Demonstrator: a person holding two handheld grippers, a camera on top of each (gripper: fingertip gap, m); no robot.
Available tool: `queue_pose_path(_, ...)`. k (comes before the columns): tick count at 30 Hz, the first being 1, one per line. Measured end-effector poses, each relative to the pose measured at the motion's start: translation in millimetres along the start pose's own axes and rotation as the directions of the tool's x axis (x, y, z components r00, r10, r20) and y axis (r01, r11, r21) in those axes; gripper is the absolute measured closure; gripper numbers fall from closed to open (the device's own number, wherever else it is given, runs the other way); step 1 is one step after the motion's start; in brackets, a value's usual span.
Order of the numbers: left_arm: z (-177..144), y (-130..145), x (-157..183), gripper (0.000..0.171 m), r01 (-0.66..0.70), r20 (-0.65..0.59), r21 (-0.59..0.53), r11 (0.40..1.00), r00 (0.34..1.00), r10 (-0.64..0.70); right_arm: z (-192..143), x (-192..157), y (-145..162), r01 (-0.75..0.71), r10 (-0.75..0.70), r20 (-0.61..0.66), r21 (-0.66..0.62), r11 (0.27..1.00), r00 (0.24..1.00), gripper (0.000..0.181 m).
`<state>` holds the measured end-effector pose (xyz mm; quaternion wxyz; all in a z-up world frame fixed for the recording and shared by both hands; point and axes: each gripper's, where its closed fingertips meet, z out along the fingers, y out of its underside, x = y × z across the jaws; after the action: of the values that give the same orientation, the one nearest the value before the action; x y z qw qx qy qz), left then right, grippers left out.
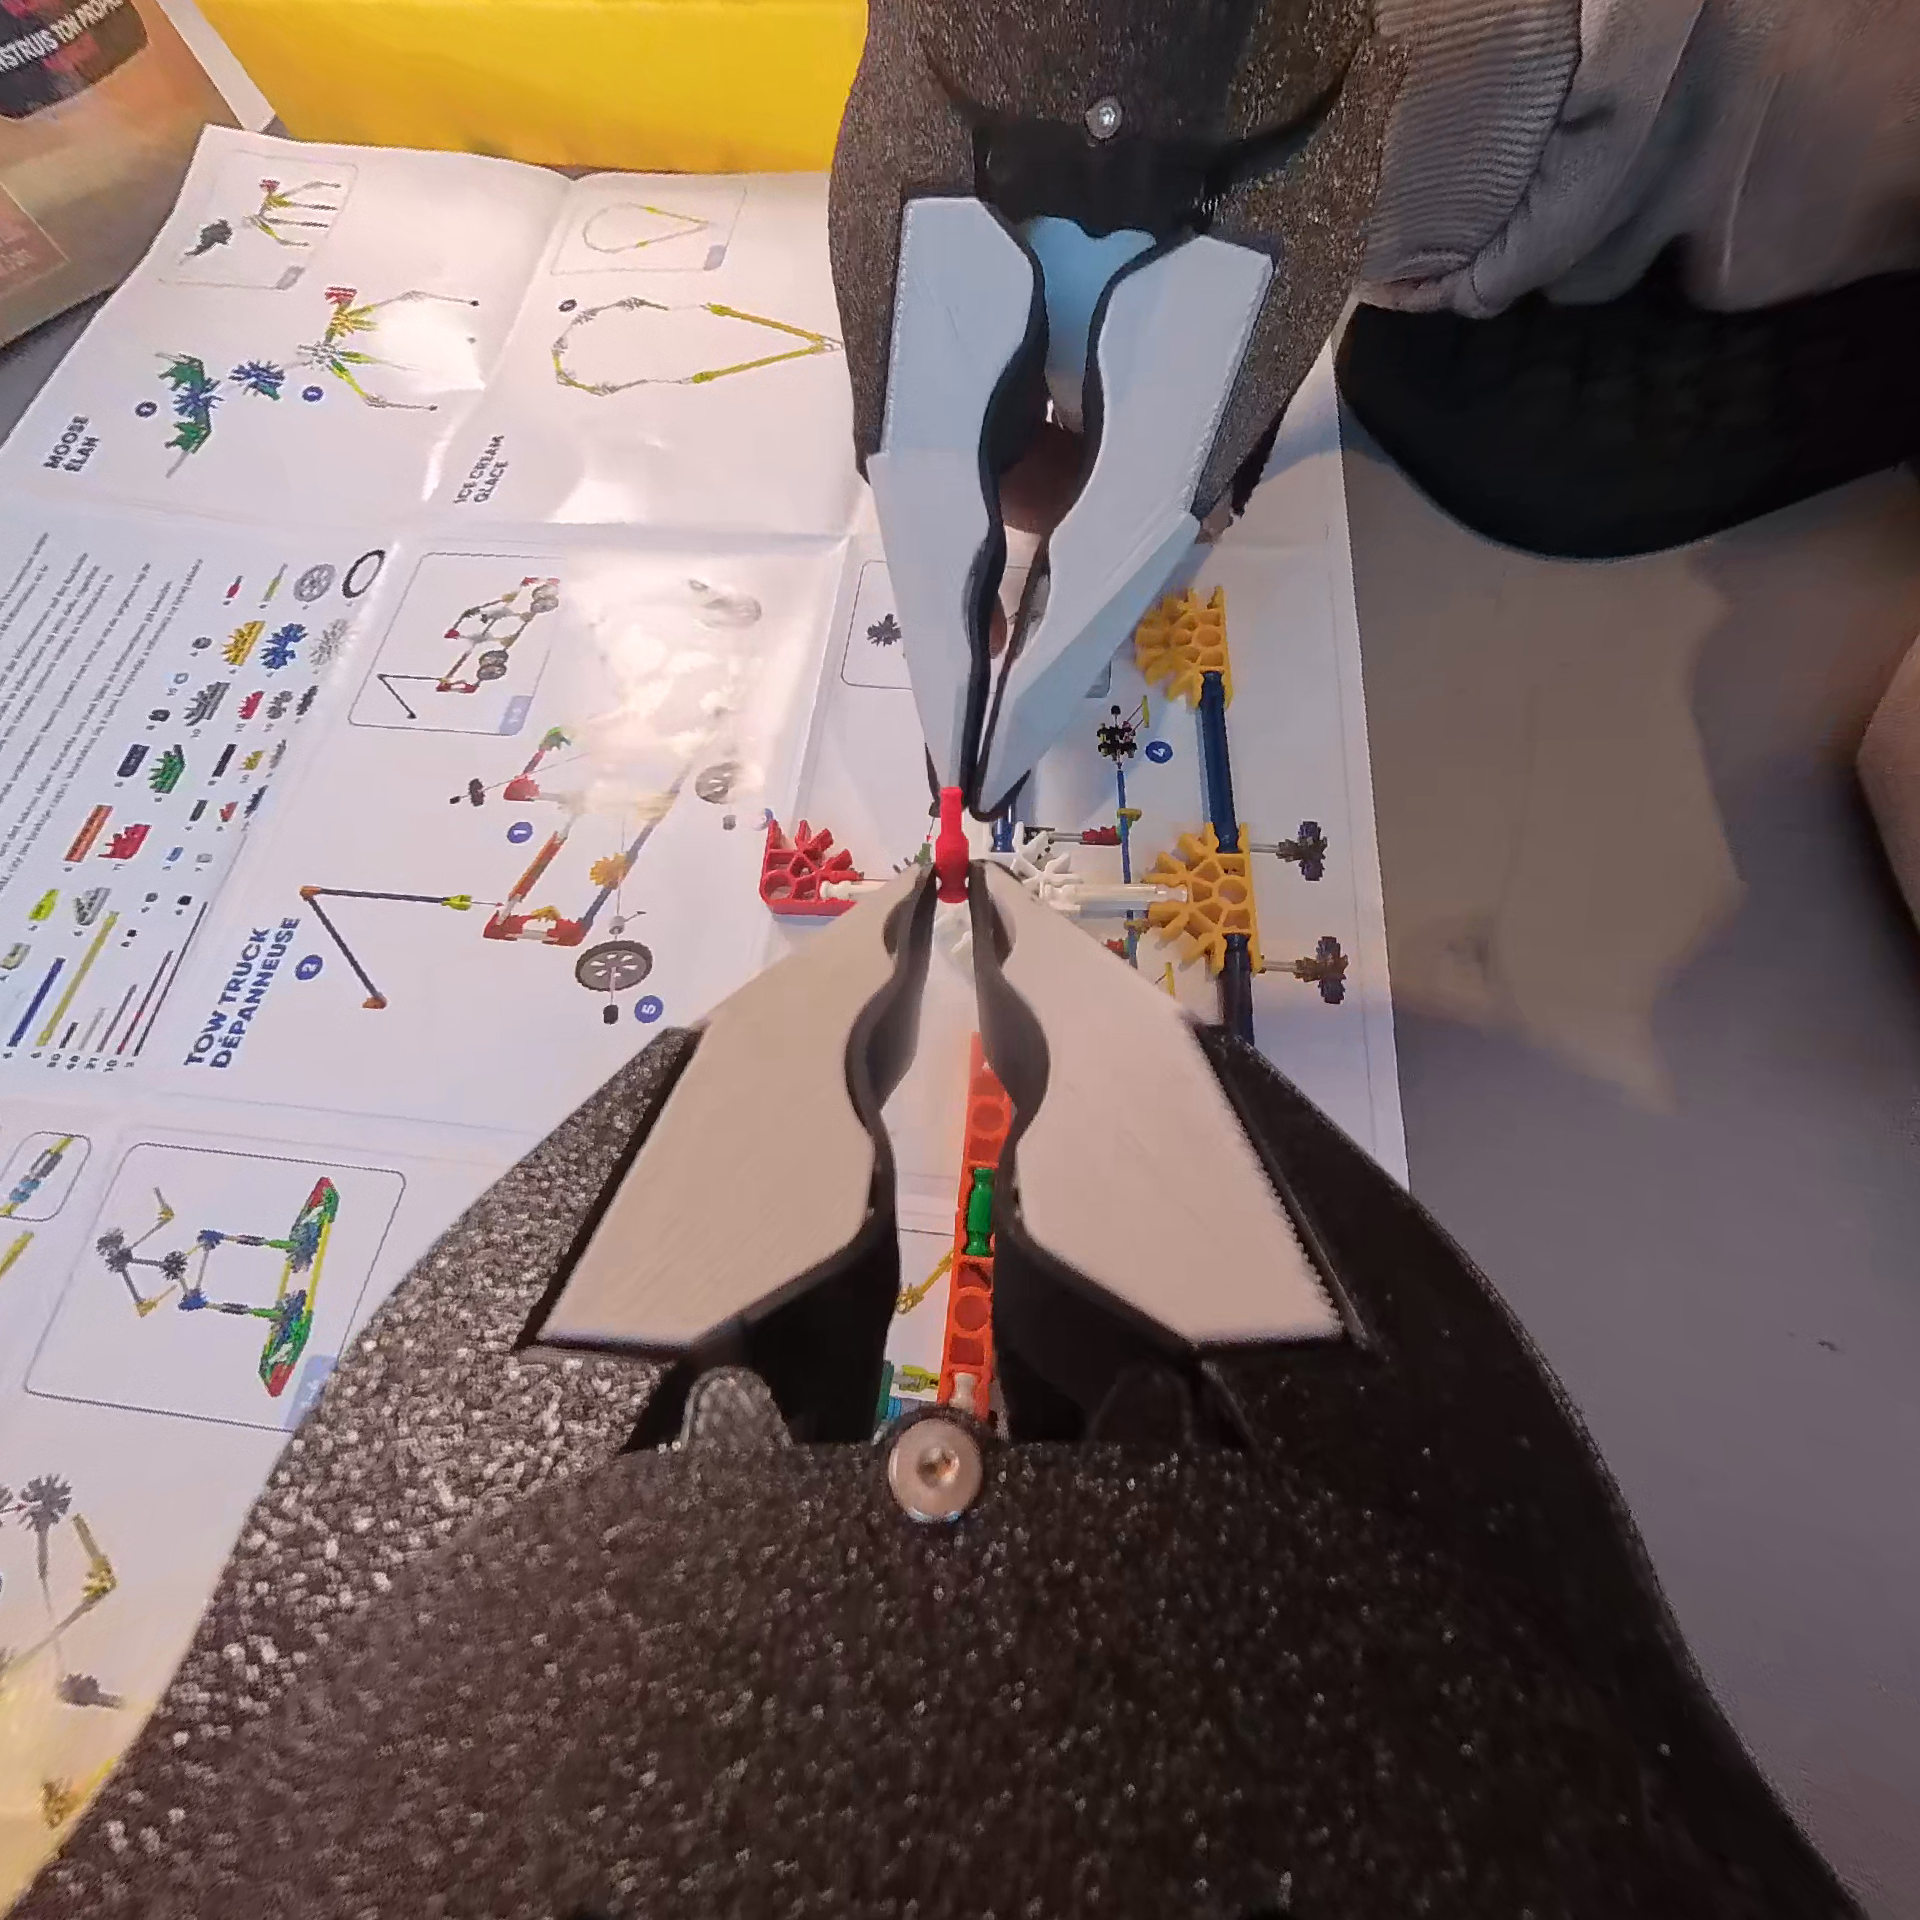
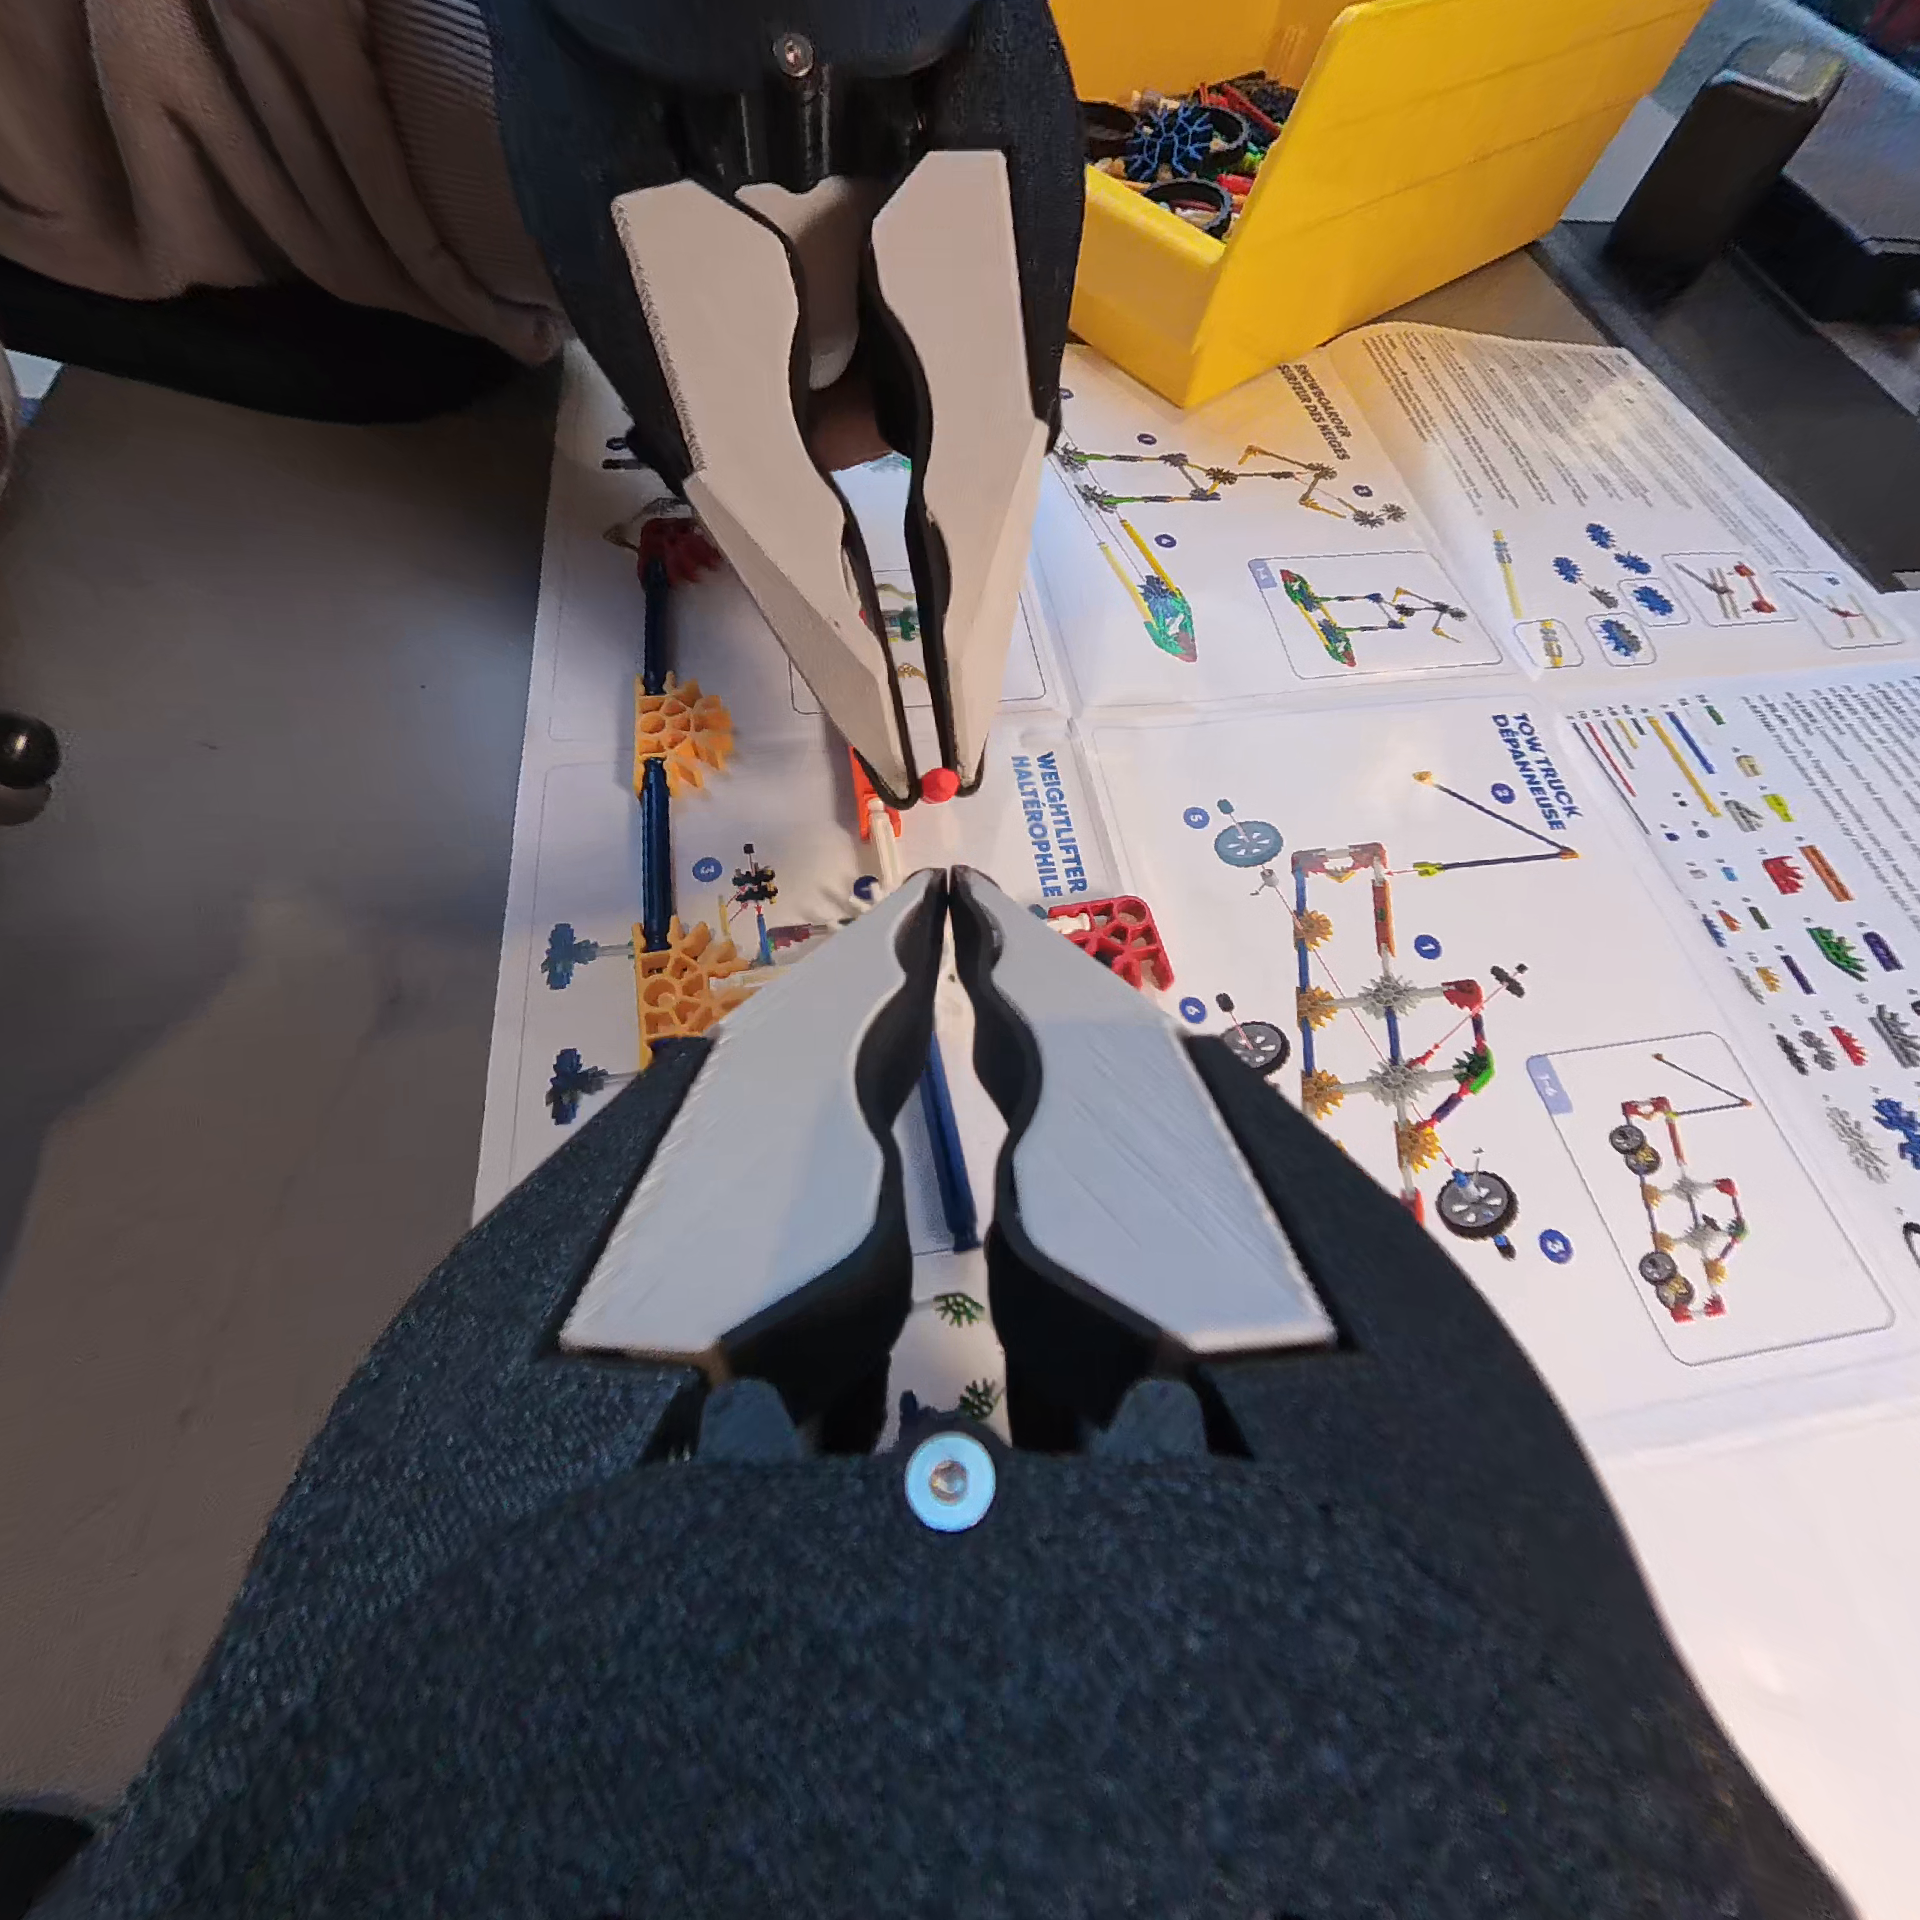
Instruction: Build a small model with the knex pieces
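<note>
My left gripper (image 1: pixel 948 883) pinches a small red rod (image 1: pixel 949 844); my right gripper (image 2: pixel 948 875), tips clenched empty, faces it above the instruction sheet (image 1: pixel 436 623).

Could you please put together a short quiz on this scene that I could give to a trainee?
1. True or false: the yellow bin holds loose toy pieces.
2. What does the left claw grip? A) a small red peg B) a black wheel C) a green ball
3. In a few words: on what printed thing do the joined yellow and blue parts lie?

Key: 1 true; 2 A; 3 the instruction sheet.
</note>
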<state>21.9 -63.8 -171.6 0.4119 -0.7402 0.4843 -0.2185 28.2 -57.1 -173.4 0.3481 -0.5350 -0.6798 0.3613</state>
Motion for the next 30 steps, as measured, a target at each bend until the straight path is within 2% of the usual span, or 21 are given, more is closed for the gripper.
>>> queue_pose_path(4,4,5,1,0.168,-0.025,0.006,-0.034,0.999,1.0,0.025,-3,1,-7,-0.016,0.015,0.004,0.036,0.999,1.0,0.165)
queue_pose_path(8,7,5,3,0.167,-0.046,0.0,-0.056,0.997,0.999,0.046,1,-6,-13,0.015,-0.016,0.018,0.05,0.999,1.0,0.171)
queue_pose_path(13,7,4,6,0.168,-0.052,-0.015,-0.055,0.997,0.999,0.052,2,-8,-6,0.011,-0.011,0.044,0.012,1.0,0.999,0.181)
queue_pose_path(19,0,-2,1,0.169,-0.004,-0.018,-0.01,1.0,1.0,0.004,-2,-4,-6,0.015,-0.015,0.022,0.014,1.0,1.0,0.181)
queue_pose_path(23,3,0,5,0.169,-0.024,-0.026,-0.024,0.999,0.999,0.023,-3,-6,-10,0.037,-0.037,0.021,0.022,0.999,0.999,0.169)
queue_pose_path(30,2,-3,8,0.17,-0.04,-0.031,-0.016,0.999,0.999,0.04,3,-8,-5,0.073,-0.073,0.019,-0.02,0.997,0.997,0.177)
